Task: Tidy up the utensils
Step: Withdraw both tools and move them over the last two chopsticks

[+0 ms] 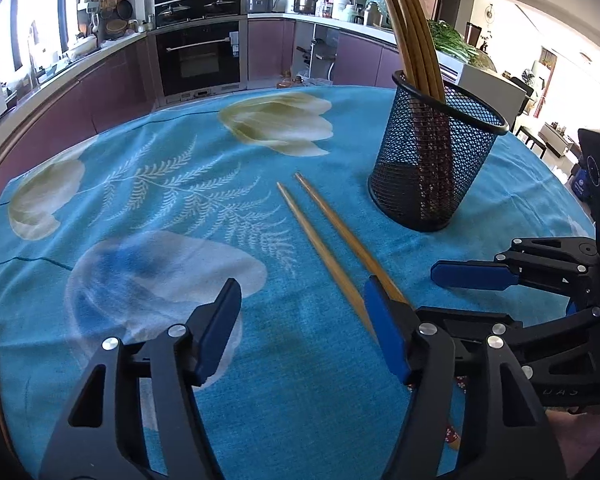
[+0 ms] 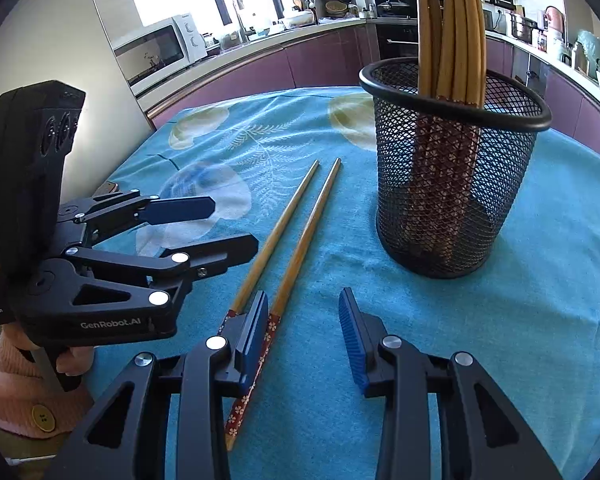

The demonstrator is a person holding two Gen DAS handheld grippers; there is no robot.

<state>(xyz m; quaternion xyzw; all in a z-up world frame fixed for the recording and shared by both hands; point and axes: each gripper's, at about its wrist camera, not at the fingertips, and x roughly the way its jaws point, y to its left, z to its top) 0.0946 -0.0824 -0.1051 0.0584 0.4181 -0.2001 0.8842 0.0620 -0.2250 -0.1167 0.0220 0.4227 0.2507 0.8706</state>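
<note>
**Two chopsticks left to stow**

Beside the mesh holder (image 2: pixel 456 168), two loose chopsticks (image 2: pixel 296 248) lie on the blue floral cloth (image 1: pixel 140 208) covering the surface. Both grippers, left (image 1: pixel 304 320) and right (image 2: pixel 304 328), hover with jaws spread, pinching nothing. Next, I judge: close on one chopstick's patterned end. Kitchen counters (image 1: pixel 80 52) lie behind.

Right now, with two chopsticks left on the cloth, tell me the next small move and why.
Probably shift the right gripper slightly left, so its open jaws straddle the right-hand chopstick, then close. That chopstick's patterned end runs under the gripper's left finger rather than between the jaws. The mesh holder already has the other chopsticks upright.
</note>
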